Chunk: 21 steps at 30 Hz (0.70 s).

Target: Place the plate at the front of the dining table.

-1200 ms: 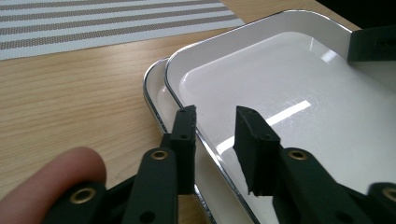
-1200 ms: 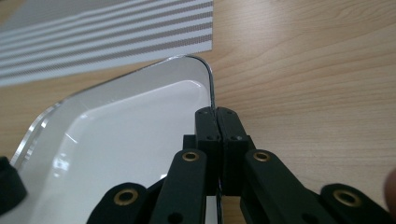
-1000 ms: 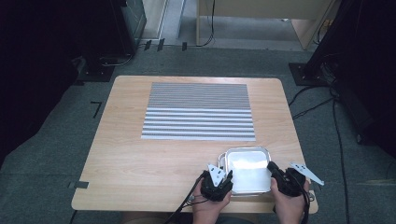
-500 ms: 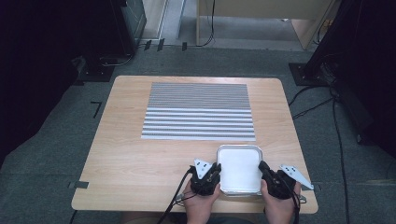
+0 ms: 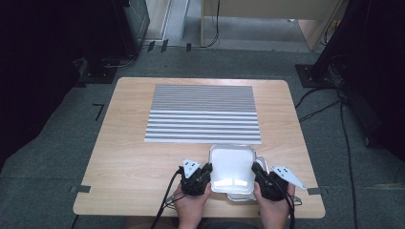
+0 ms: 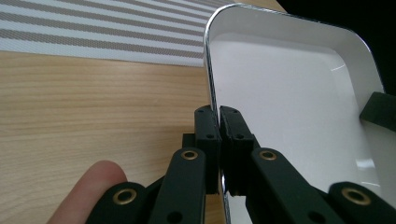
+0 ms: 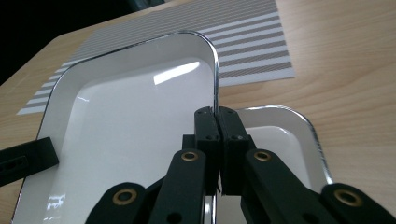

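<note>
From the high view we see the white tray (image 5: 231,169) at the table's (image 5: 143,157) near edge, just short of the striped mat (image 5: 203,113), w/ the left gripper (image 5: 206,171) and right gripper (image 5: 257,171) on opposite sides. The left gripper view shows its jaws, just closed, clamped on the tray's rim. The right gripper view shows the same grip plus a second tray (image 7: 280,140) lying underneath.

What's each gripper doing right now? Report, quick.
Left gripper: shut on the top tray's rim.
Right gripper: shut on the same tray's opposite rim.
</note>
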### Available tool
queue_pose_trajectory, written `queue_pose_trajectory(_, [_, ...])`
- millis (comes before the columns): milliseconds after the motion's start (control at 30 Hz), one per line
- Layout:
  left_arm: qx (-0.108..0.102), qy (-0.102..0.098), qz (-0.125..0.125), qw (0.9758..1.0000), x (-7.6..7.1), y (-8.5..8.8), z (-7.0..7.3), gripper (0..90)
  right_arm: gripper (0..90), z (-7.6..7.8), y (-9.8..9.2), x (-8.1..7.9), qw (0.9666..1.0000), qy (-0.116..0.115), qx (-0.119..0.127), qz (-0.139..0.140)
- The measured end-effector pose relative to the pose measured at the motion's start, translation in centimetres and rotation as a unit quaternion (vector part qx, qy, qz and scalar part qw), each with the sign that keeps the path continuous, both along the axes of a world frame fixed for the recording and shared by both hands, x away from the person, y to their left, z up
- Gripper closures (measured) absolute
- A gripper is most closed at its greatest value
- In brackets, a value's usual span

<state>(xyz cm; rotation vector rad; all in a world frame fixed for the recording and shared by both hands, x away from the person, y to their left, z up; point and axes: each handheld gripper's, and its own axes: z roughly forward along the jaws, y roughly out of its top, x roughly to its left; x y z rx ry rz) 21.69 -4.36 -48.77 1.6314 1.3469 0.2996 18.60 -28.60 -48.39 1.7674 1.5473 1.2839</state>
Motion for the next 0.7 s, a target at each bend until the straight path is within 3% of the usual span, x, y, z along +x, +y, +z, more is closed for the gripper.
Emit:
queue_pose_trajectory(233, [-0.009, -0.003, 0.02, 0.9998, 0.8, 2.0, 0.0, 89.1, 89.8, 0.5, 2.0, 1.5, 0.9997, 0.013, -0.012, 0.015])
queue_pose_trajectory(433, [-0.013, -0.006, 0.033, 0.9993, 1.6, 3.4, 0.4, 89.5, 89.8, 1.0, 3.3, 2.9, 0.9995, 0.007, -0.015, 0.028])
queue_pose_trajectory(700, [-0.009, -0.026, 0.045, 0.9986, 3.7, 5.1, 1.5, 89.8, 89.7, 2.0, 5.3, 5.4, 0.999, 0.0, -0.023, 0.04])
